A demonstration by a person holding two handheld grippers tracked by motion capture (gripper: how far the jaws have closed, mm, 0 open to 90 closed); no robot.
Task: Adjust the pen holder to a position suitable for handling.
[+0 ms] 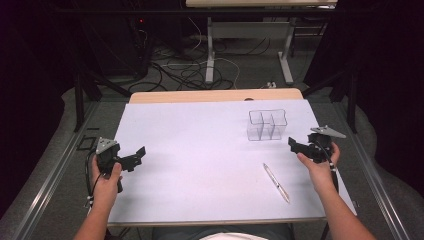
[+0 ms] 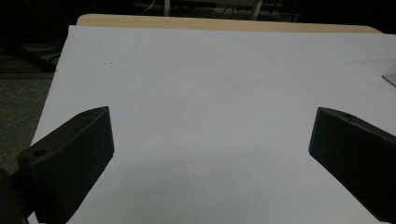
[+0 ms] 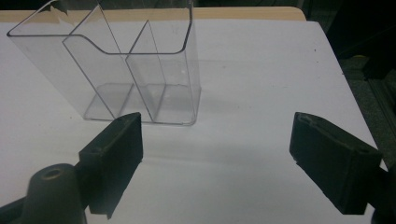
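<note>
1. Nearest the person, at the front edge of the white sheet, two forearms come up from below, each hand holding a gripper.
2. Left of the pen and well apart from it, the left gripper hangs over the sheet's left part; its jaws stand wide apart with bare sheet between them.
3. Lying flat on the sheet, the pen rests at a slant, untouched by either tool.
4. Beyond the pen and to its right, the right gripper hovers near the sheet's right edge; its jaws are spread wide and hold nothing.
5. Farther back than the pen, the clear divided organizer stands upright on the sheet, just ahead of the right gripper's jaws and apart from them; its compartments look empty.
</note>
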